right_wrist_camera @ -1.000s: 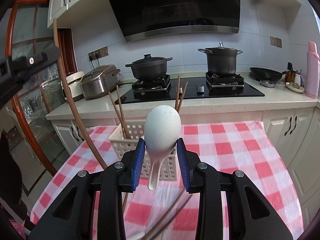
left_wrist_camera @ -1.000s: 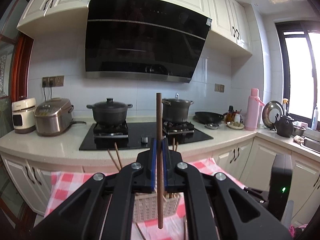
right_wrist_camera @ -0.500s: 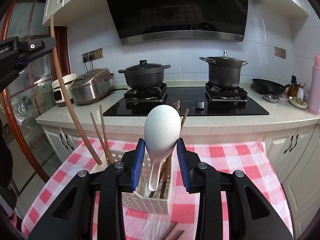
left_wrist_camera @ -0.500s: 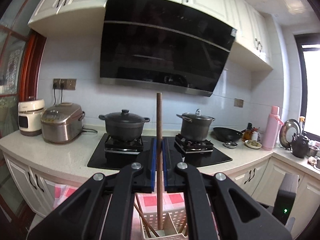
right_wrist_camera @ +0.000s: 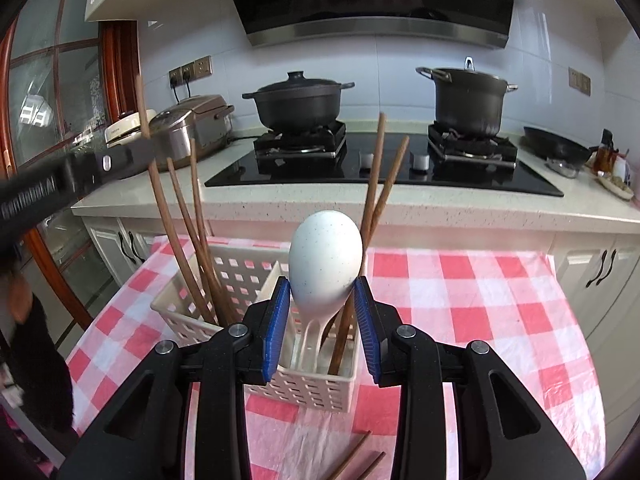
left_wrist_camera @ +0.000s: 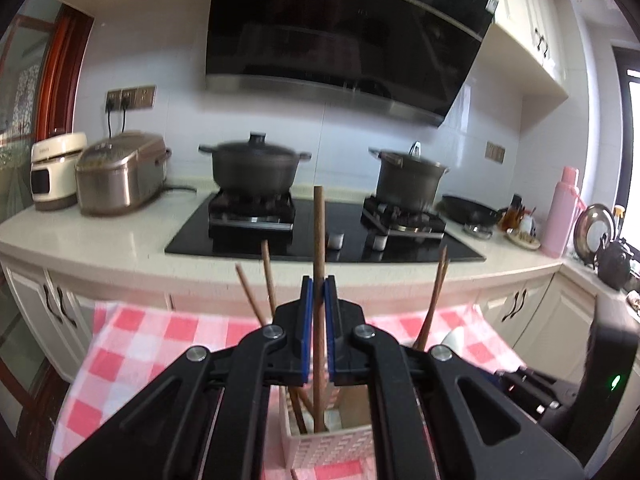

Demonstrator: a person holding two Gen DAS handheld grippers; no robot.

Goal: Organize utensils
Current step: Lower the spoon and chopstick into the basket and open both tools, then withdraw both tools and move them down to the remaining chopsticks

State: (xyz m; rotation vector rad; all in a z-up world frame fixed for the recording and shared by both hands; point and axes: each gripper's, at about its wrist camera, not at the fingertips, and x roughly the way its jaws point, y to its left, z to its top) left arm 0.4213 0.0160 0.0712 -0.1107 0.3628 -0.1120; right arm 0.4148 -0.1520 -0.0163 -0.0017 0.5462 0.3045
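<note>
My left gripper [left_wrist_camera: 319, 300] is shut on a brown chopstick [left_wrist_camera: 319, 232] that stands upright, its lower end inside the white slotted basket [left_wrist_camera: 332, 448]. In the right wrist view that gripper [right_wrist_camera: 142, 148] comes in from the left over the basket's [right_wrist_camera: 240, 276] left compartment, where two other chopsticks [right_wrist_camera: 192, 232] lean. My right gripper [right_wrist_camera: 322, 312] is shut on a white spoon [right_wrist_camera: 326, 256], bowl up, its handle down in the near right compartment. Two more chopsticks [right_wrist_camera: 376, 184] stand in that compartment behind the spoon.
The basket stands on a red-and-white checked tablecloth [right_wrist_camera: 460, 312]. Loose chopsticks [right_wrist_camera: 356, 460] lie on the cloth under my right gripper. Behind is a counter with a black hob [right_wrist_camera: 384, 168], two dark pots and a rice cooker [right_wrist_camera: 192, 128]. A dark sleeve [right_wrist_camera: 36, 380] is at the left.
Both grippers moved forward and down over the basket. The held chopstick's lower end now sits inside the basket, and the spoon's handle has gone down into its compartment.
</note>
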